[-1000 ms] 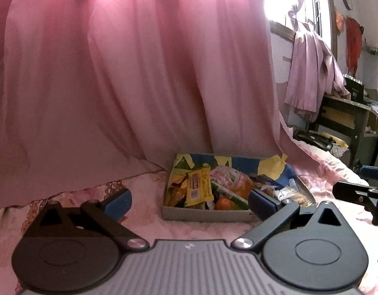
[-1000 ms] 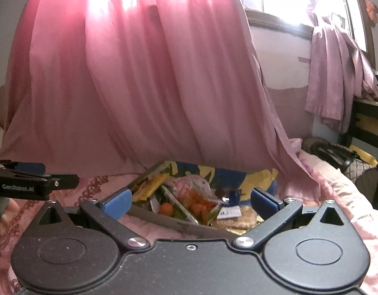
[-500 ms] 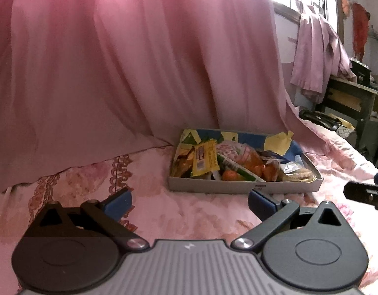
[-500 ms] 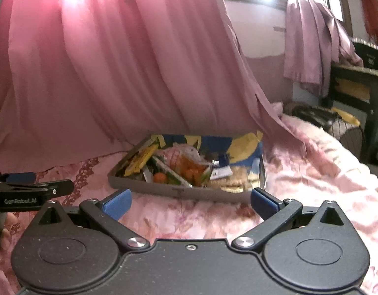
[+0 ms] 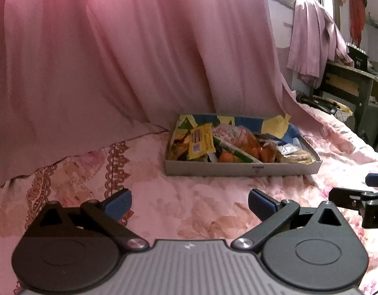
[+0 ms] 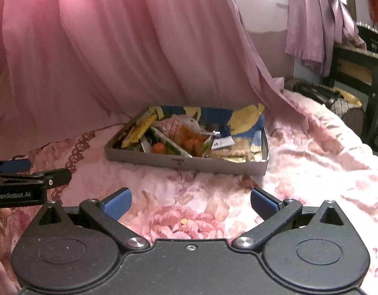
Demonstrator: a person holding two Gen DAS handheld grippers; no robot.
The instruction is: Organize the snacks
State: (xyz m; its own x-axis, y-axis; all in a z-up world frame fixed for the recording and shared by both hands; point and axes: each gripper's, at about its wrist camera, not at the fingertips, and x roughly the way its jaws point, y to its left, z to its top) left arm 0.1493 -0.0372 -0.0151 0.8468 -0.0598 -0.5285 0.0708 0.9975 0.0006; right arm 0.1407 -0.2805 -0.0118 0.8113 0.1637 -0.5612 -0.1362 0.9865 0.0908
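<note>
- Pulled back and lifted over the last second: the box (image 5: 240, 169), crowding both views a second ago, now sits farther off on the bedspread (image 5: 189, 196), with open cloth between it and both tools.
- Read as a withdrawal; most likely the sorting is done or paused, since no loose packet shows outside the box.
- Far left: only folds of pink curtain (image 5: 115, 61) hanging down to the lace-edged bedspread; nothing there to collect.
- Left gripper (image 5: 189, 202): jaws wide apart, nothing between them, hovering above the cloth and well short of the box.
- Centre: snacks all inside the shallow grey box, namely a yellow packet (image 5: 201, 142) leaning at its left end, a green-and-white bar, orange pieces (image 5: 253, 145), and a crinkled wrapper with biscuits at the right end.
- Right gripper (image 6: 190, 202): jaws likewise spread and empty, pointed at the box's near wall.
- Between the tools and the box: no obstacle, only soft rumpled fabric.
- Far right: a hanging lilac cloth (image 5: 309, 44) and a dark desk (image 5: 349, 86), well apart from the work.
</note>
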